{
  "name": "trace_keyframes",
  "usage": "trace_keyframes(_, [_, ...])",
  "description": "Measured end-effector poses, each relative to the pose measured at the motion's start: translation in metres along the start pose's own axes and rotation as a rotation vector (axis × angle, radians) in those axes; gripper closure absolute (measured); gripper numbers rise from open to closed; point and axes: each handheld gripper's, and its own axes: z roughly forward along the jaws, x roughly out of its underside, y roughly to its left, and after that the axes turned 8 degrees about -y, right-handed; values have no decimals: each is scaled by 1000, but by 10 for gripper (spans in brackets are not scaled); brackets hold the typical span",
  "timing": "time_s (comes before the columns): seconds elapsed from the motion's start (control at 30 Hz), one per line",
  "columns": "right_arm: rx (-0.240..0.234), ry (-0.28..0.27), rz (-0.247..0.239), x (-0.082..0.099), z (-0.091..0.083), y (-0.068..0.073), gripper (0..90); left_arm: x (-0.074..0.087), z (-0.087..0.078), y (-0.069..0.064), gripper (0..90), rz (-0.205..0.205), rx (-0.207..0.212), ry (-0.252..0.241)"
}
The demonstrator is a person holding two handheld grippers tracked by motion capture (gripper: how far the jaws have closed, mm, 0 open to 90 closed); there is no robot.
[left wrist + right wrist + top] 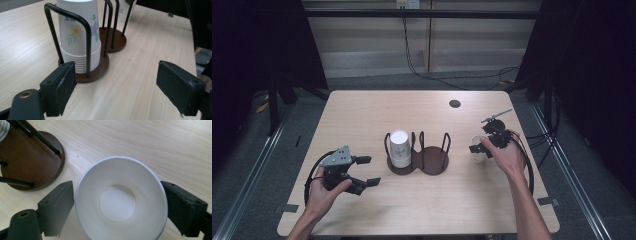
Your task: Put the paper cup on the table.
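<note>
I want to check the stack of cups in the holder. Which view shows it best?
The left gripper view: the stack of cups stands close up, upside down inside the wire holder, its nested rims and flower print clear. The high view shows the stack small, from above. The right gripper view catches just some rims at its corner.
</note>
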Motion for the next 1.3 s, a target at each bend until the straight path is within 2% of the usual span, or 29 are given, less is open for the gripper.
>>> trace_keyframes(0.1, [0, -38, 12, 0, -1, 0, 137, -4, 1, -3, 163, 27, -23, 8])
trace_keyframes(0.2, [-18, -94, 42, 1, -2, 0, 136, -5, 2, -4, 163, 26, -7, 7])
trace_keyframes(0.27, [3, -117, 43, 1, -4, 1, 137, -4, 3, -4, 163, 17, 5, 23])
trace_keyframes(0.3, [11, -123, 31, 1, -5, 2, 137, -4, 3, -4, 163, 25, 5, 27])
trace_keyframes(0.37, [26, -154, 41, 2, -8, 2, 139, -3, 5, -4, 163, 16, 5, 25])
trace_keyframes(0.47, [4, -215, 56, 3, -13, 0, 142, -4, 5, -6, 163, 4, 6, 40])
trace_keyframes(0.5, [-4, -234, 57, 4, -14, 0, 142, -4, 4, -7, 166, 21, -3, 46])
trace_keyframes(0.57, [-10, -252, 55, 5, -17, 0, 142, -5, 3, -7, 185, 24, -26, 39])
trace_keyframes(0.67, [-22, -296, 49, 8, -20, 1, 142, -6, 2, -7, 184, 19, -32, 31])
trace_keyframes(0.8, [-11, -330, 36, 13, -29, 5, 146, -5, 2, -8, 180, 7, -27, 36])
trace_keyframes(0.83, [-19, -338, 41, 14, -31, 5, 146, -4, 3, -8, 180, -3, -25, 33])
trace_keyframes(0.87, [-17, -348, 44, 16, -33, 6, 147, -4, 4, -9, 180, -30, -15, 29])
trace_keyframes(0.93, [2, -367, 44, 21, -37, 8, 146, -4, 6, -9, 181, -48, -10, 32])
trace_keyframes(1.0, [14, -379, 41, 25, -40, 11, 146, -5, 8, -10, 183, -50, -10, 38])
trace_keyframes(1.1, [-8, -402, 37, 31, -43, 16, 146, -4, 8, -11, 183, -47, -11, 44])
trace_keyframes(1.17, [15, -402, 21, 36, -44, 21, 143, -3, 7, -10, 184, -63, -9, 36])
trace_keyframes(1.3, [30, -414, 13, 46, -46, 26, 143, 1, 6, -10, 214, -57, -30, 53])
